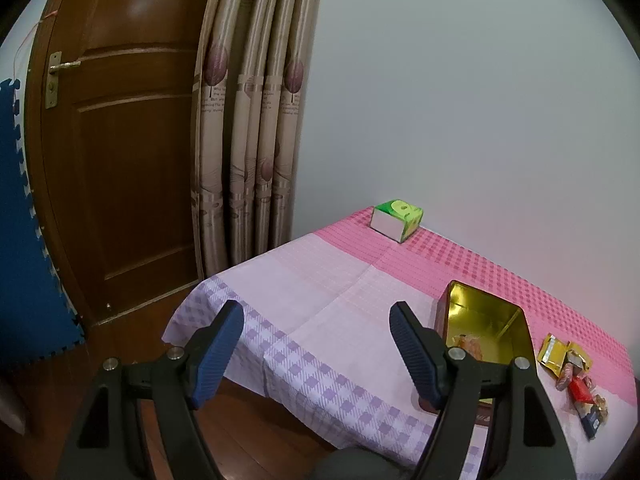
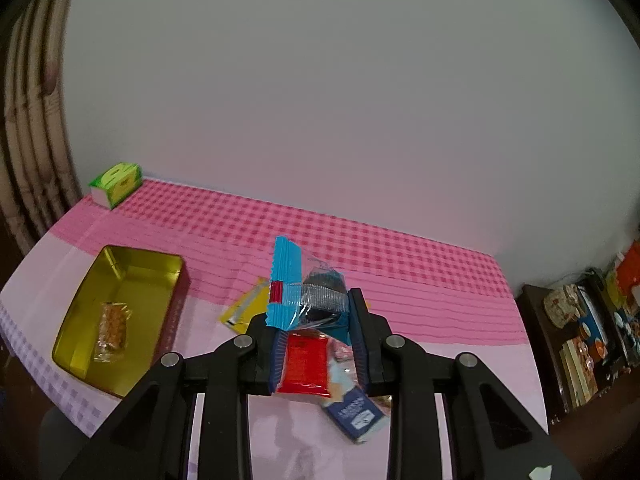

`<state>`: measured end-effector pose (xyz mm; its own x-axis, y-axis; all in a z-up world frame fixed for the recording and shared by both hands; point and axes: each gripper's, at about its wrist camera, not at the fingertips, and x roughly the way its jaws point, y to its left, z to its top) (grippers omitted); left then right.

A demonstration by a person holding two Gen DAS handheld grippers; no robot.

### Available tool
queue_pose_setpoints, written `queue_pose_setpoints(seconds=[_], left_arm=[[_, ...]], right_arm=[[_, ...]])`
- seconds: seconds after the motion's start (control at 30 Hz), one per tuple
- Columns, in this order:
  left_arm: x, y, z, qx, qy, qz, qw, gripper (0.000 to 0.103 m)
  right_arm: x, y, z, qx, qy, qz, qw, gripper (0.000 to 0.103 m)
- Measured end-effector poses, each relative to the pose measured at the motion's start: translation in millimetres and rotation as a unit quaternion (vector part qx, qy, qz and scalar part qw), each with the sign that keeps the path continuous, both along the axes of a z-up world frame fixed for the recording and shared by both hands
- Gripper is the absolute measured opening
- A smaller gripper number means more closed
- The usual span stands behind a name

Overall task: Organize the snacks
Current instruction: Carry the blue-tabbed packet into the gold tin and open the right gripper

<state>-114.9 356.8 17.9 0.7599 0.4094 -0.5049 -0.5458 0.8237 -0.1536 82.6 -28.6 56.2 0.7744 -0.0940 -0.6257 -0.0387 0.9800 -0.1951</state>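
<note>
A gold-lined tin box (image 2: 132,276) (image 1: 486,316) stands open on the pink checked tablecloth, with one orange wrapped snack (image 2: 112,330) inside. My right gripper (image 2: 316,320) is shut on a blue-edged clear packet (image 2: 304,286) holding a dark cake, lifted above the table to the right of the tin. Under it lie a red packet (image 2: 306,364), a navy blue packet (image 2: 356,414) and a yellow packet (image 2: 244,308). That snack pile (image 1: 576,380) shows at the right in the left wrist view. My left gripper (image 1: 316,328) stands open and empty, left of the tin.
A green tissue box (image 1: 397,216) (image 2: 116,184) sits at the table's far corner by the wall. A brown door (image 1: 120,152) and curtains (image 1: 248,120) stand beyond the table's left edge. A dark shelf (image 2: 584,332) with crockery stands to the right.
</note>
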Motion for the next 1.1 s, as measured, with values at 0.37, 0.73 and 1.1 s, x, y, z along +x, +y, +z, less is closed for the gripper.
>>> queue_pose_setpoints(seconds=[0.37,0.73,1.1], left_arm=[[10,7,-11,-0.012,0.019,0.001,0.9997,0.077],[20,14,-23,-0.028,0.039,-0.003,0.9989,0.077],[26,16,-29,-0.039,0.048,-0.003,0.9981,0.077]], right_arm=[[20,86,-37,-0.01,0.037,0.062,0.997,0.025],[35,165,-96,-0.008,0.092,0.121,0.988,0.025],[43,197,-145,-0.003,0.13,0.145,0.981,0.025]])
